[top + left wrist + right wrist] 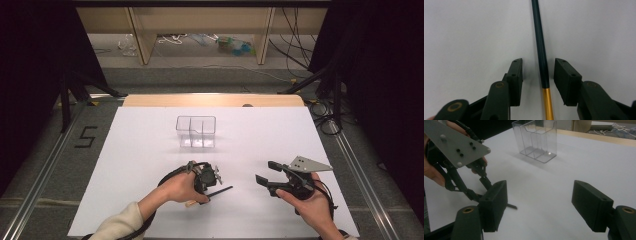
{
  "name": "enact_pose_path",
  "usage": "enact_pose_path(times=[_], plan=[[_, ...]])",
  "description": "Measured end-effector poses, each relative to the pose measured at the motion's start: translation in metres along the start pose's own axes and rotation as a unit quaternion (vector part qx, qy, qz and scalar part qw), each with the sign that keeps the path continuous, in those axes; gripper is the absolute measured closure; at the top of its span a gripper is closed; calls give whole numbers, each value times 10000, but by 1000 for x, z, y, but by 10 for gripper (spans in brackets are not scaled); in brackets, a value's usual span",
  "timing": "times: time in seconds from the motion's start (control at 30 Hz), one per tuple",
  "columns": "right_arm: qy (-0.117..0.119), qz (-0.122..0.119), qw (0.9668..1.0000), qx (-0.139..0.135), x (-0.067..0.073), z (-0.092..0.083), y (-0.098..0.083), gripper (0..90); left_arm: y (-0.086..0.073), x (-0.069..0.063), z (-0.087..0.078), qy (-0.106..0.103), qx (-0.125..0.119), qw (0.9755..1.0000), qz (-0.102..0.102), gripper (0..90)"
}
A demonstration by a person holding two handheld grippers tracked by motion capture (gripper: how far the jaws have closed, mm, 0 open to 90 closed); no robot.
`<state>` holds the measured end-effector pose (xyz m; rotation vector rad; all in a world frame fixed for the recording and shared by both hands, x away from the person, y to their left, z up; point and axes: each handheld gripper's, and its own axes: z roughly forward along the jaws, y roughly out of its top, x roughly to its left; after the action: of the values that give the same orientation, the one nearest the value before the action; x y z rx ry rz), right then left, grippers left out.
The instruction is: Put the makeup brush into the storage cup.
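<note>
A thin stick (222,190) with a dark shaft and a tan end lies on the white table sheet (145,150) near the front. My left gripper (206,194) points down over it. In the left gripper view the stick (541,55) runs between the jaws of that gripper (538,63), and a gap shows on each side, so the pads do not touch it. My right gripper (265,172) is held to the right, open with nothing between its fingers (540,195). It faces the left gripper (482,178) and the stick's dark tip (512,206).
A clear plastic box (196,131) with compartments stands upright at the middle of the sheet, also seen in the right gripper view (536,140). The wooden table edge (212,100) lies beyond it. Black stands and cables flank the table on the floor.
</note>
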<state>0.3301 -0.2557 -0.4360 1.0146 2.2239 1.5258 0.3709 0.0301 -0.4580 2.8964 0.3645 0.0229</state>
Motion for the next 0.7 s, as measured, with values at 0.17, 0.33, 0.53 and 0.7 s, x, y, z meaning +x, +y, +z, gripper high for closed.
enact_pose_path(times=[0.17, 0.33, 0.53, 0.7], plan=[[21, 29, 10000, 32, 0, -1, 0, 299, 0, 3, 0, -17, 35, 10000, 36, 703], [-110, -55, 9998, 139, -1, -4, 1, 304, -1, 5, -1, -32, 5, 10000, 46, 791], [-168, -130, 9997, 95, -2, -2, 0, 303, 0, 3, 0, 32, 53, 9998, 199, 828], [-55, -99, 9998, 160, -1, -1, 0, 309, -2, 5, 0, -34, -20, 9997, 235, 829]])
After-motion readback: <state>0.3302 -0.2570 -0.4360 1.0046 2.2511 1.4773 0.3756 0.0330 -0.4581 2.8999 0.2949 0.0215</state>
